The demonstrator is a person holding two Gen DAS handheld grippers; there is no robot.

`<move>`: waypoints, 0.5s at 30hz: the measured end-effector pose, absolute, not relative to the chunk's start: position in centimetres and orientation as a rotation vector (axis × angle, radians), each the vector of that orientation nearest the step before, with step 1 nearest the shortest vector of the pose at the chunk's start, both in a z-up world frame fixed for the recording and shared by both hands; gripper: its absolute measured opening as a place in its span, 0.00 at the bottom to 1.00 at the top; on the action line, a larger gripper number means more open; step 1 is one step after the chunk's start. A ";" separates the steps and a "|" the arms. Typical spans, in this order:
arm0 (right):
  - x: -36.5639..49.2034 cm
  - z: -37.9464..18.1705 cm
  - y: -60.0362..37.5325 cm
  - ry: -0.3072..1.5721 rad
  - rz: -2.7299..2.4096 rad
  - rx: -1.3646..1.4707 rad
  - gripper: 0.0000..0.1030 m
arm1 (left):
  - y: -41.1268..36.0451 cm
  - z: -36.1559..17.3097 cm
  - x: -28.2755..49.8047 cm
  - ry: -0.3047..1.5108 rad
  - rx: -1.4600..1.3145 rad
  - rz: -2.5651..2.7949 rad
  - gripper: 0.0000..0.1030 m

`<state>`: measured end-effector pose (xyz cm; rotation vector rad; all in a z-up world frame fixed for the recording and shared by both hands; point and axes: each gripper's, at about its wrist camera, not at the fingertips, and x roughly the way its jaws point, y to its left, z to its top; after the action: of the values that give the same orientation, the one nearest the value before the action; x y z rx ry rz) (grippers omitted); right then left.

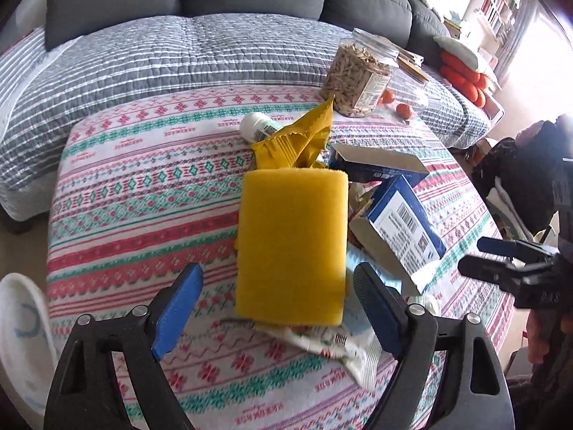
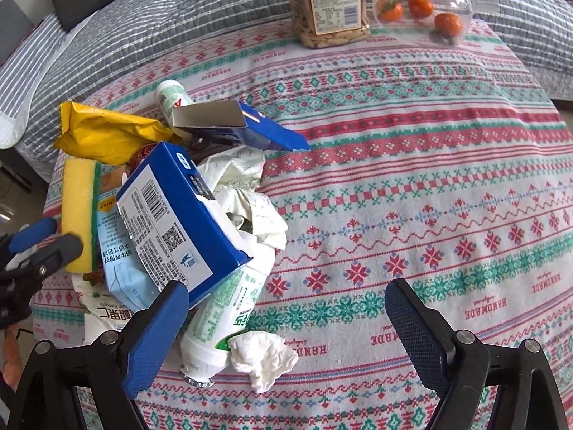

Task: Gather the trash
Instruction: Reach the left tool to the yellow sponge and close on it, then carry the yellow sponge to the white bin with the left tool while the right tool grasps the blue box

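A heap of trash lies on the patterned tablecloth [image 2: 429, 179]. In it are a yellow sponge [image 1: 292, 243], a yellow wrapper [image 1: 293, 139], a blue barcode box [image 2: 172, 222], an opened blue box [image 2: 243, 125], a white bottle [image 2: 172, 96], crumpled paper [image 2: 247, 193] and a white-green tube [image 2: 222, 322]. My left gripper [image 1: 277, 308] is open, its fingers on either side of the sponge's near end. My right gripper [image 2: 286, 337] is open low over the cloth. A crumpled tissue [image 2: 263, 362] lies between its fingers, and the tube is by its left finger.
A jar of seeds [image 2: 329, 3] and a clear container of tangerines [image 2: 422, 10] stand at the table's far edge. A sofa with a striped quilt [image 1: 179, 53] lies behind the table. A white round object [image 1: 21, 340] sits off the table's left edge.
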<state>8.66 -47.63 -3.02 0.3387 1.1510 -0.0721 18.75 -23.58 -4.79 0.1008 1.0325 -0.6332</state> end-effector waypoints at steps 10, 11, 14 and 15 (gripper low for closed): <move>10.0 -2.6 -44.8 1.129 0.001 0.275 0.91 | -23.2 -3.8 18.5 1.016 0.069 -0.646 0.57; 10.3 -2.5 -44.3 1.126 0.008 0.264 0.91 | -22.8 -3.6 18.2 1.013 0.066 -0.641 0.57; 11.1 -2.4 -43.1 1.125 0.026 0.242 0.91 | -21.7 -3.0 17.7 1.010 0.051 -0.624 0.57; 11.4 -2.5 -42.8 1.126 0.031 0.240 0.91 | -21.2 -2.7 17.6 1.009 0.045 -0.620 0.56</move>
<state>11.42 -42.76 -2.46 0.2400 1.1263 0.0310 17.56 -21.24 -2.74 0.0452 1.0089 -0.6199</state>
